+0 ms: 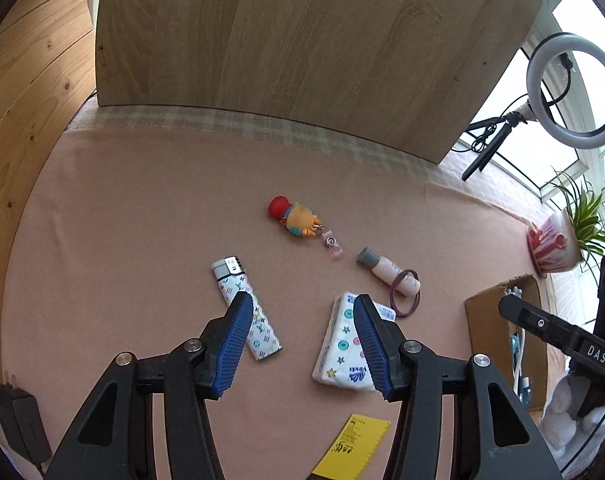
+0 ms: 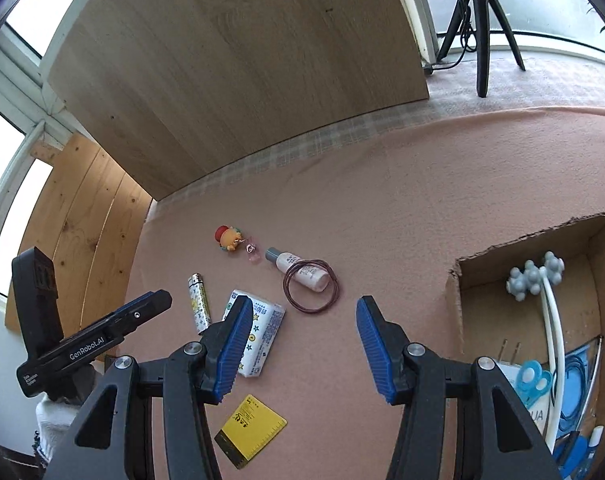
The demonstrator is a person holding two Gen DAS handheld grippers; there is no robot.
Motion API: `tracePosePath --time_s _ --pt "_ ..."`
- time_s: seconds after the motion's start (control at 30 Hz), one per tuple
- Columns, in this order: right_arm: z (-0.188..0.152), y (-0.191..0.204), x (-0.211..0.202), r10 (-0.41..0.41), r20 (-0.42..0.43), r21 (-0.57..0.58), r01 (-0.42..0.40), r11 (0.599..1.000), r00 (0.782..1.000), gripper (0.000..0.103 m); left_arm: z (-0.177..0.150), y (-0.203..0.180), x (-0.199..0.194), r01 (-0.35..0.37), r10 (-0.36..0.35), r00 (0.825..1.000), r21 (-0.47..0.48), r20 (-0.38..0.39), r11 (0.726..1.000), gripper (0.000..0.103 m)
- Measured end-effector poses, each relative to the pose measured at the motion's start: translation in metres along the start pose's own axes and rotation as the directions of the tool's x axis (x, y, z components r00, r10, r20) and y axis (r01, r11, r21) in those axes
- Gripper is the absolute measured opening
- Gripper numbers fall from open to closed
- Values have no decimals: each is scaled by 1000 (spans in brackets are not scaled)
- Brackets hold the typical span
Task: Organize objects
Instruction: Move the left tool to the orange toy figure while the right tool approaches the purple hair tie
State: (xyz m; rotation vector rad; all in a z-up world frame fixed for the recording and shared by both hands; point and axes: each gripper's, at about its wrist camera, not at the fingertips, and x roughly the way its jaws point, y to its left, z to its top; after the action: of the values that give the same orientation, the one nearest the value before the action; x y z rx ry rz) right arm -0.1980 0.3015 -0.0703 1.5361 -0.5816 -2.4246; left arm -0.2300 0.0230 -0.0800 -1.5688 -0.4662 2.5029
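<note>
Ahead of both tools: loose things lie scattered on the pink cloth of the tabletop [image 2: 442,184]
Left to sort: tissue pack [image 1: 344,344], lighter [image 1: 246,308], cartoon keychain [image 1: 298,220], small bottle [image 1: 388,276] with a hair tie [image 1: 404,294] looped about it, yellow card [image 1: 356,450]
Done so far: cardboard box [image 2: 526,312] to the right already holds a white massager [image 2: 536,276], blue cable and other bits; by my judgement well short of finished
Left tool [image 1: 302,344]: fingers wide apart, empty, hovering between lighter and tissue pack, touching neither as far as seen
Right tool [image 2: 300,346]: fingers wide apart, empty, tissue pack just to its left, box to its right
</note>
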Motion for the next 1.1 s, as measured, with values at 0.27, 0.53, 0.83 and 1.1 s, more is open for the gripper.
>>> tracePosePath --time_s 0.27,0.53,0.83,1.1 --pt "8 8 50 28 -108 15 -26 1000 994 41 31 -3 44 -2 0 999 -31 -50 1000 55" --pt "8 8 88 58 -167 68 -47 997 984 37 58 -1 85 -55 48 995 -71 -86 996 55" --pt "14 30 109 -32 -173 4 33 999 984 37 68 -5 114 -98 89 991 -88 -104 991 56" --pt "14 22 116 -105 -179 -59 96 994 978 16 71 -7 119 -128 124 990 -60 -65 990 43"
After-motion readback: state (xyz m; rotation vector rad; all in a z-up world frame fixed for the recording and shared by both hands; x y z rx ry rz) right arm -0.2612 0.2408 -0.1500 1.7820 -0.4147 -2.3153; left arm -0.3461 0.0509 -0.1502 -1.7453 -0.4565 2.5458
